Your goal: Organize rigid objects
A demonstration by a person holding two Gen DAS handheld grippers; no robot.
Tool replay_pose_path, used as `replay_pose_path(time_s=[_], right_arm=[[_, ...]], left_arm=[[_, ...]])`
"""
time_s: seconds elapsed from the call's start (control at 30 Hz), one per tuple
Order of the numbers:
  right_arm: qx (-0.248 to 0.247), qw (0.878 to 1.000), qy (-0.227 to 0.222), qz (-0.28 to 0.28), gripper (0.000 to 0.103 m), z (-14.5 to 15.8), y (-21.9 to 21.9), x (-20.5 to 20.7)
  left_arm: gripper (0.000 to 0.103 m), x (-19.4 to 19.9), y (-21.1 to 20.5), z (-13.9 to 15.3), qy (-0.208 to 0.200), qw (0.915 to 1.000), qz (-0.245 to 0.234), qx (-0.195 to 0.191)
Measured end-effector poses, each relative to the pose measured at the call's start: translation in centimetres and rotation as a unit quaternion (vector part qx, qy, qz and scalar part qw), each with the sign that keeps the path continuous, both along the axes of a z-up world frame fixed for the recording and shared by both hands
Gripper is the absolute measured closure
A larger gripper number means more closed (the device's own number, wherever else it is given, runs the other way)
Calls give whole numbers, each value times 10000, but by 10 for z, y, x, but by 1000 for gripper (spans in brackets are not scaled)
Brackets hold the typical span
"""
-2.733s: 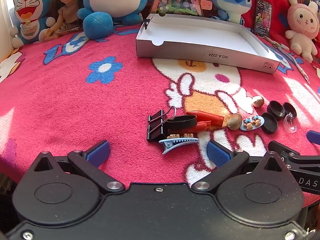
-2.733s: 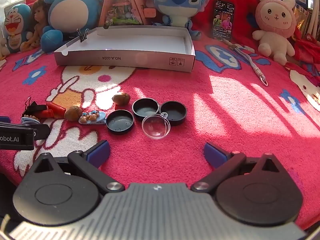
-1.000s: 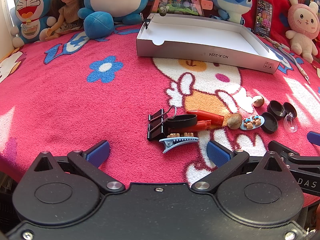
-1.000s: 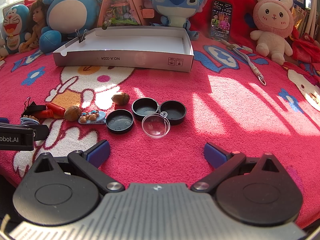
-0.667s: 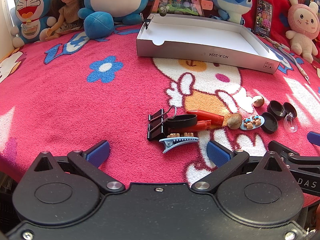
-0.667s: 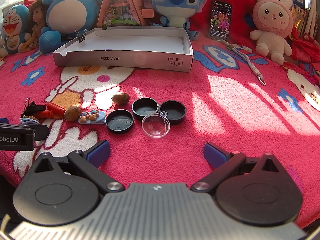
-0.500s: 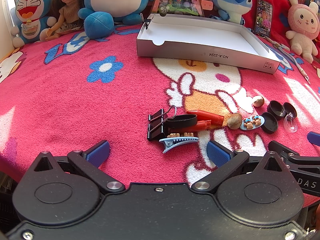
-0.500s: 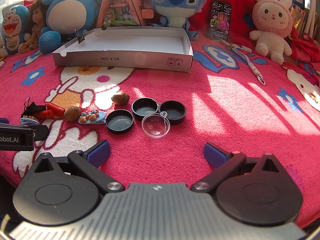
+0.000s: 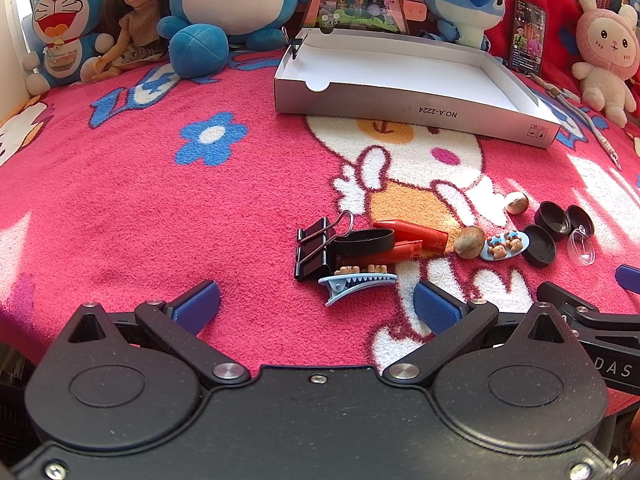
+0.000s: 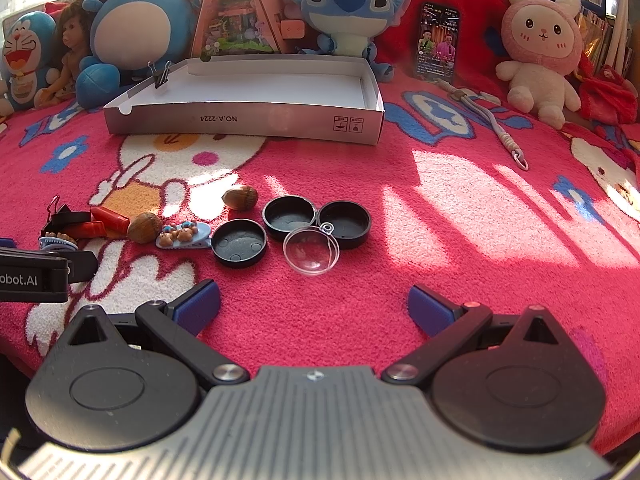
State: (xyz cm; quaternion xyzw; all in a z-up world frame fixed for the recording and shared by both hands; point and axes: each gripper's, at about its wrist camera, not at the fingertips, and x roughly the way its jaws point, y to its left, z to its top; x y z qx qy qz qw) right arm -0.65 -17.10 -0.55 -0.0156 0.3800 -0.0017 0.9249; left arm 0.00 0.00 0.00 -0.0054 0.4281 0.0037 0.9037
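Nothing has shifted over the last few seconds: your left gripper (image 9: 316, 304) and right gripper (image 10: 314, 306) hover low over the pink blanket (image 9: 160, 208) exactly where they were, both spread wide with nothing between the pads, and every small object lies as before. That suggests you have not begun sorting yet; the white box (image 9: 400, 64) at the back looks empty apart from a small binder clip (image 10: 159, 74) pinched onto its left rim, so the whole job is probably still ahead.

The loose things sit in a row between you and the box. Your left view gives the clearest look at the near cluster: a black binder clip (image 9: 314, 246), a black band (image 9: 364, 240) lying across two red pieces (image 9: 412, 234), and a blue hair clip (image 9: 356, 282) just ahead of the left gripper. Your right view hardly shows those, but it opens up what the left view squeezes to the edge: three black caps (image 10: 239, 242) touching one another, a clear dome (image 10: 311, 254) overlapping two of them, a bear clip (image 10: 182, 236) and two nuts (image 10: 239, 197). The dome seems your nearest right-hand pick
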Motion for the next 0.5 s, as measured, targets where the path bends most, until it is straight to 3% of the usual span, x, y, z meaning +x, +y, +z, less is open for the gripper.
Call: replay_pose_path(time_s=[0.5], right_arm=[[15,10000,-82,-10,0,-1,0,-4]], left_arm=[[0,-1,3,0,-51,9998,-168,-2]])
